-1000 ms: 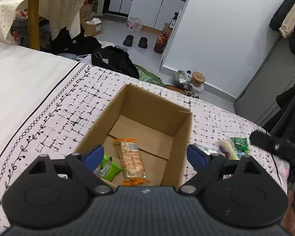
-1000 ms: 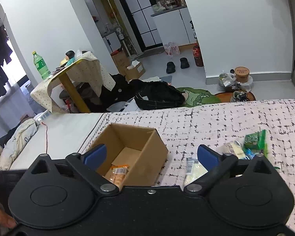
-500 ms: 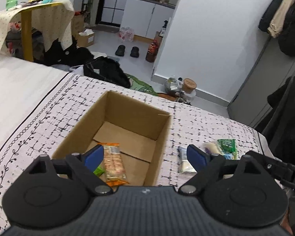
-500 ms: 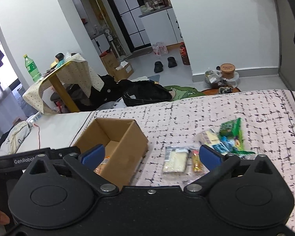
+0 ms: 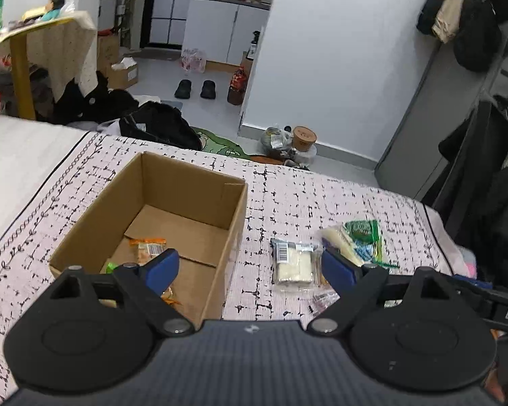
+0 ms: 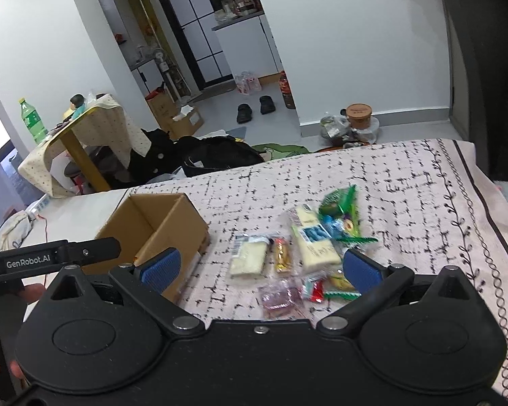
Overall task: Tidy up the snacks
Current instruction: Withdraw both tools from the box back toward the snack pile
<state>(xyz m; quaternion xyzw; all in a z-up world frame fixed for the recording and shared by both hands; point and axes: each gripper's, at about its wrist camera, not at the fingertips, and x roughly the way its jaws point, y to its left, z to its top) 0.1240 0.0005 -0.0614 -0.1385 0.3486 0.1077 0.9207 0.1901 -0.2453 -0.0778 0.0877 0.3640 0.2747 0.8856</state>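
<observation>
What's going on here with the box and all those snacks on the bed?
A person holds a two-finger gripper in each hand and is sorting snacks into a cardboard box. A couple of packets lie inside it. The rest sit in a pile beside it. The left gripper and the right gripper are open and empty.

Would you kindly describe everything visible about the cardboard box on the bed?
The cardboard box is plain brown corrugated card, rectangular and open-topped, with no upper flaps showing. It sits upright on the patterned bedspread, left of the loose snack pile. Inside, on its floor flaps, lie an orange-wrapped snack and a green packet. Neither gripper touches it.
</observation>
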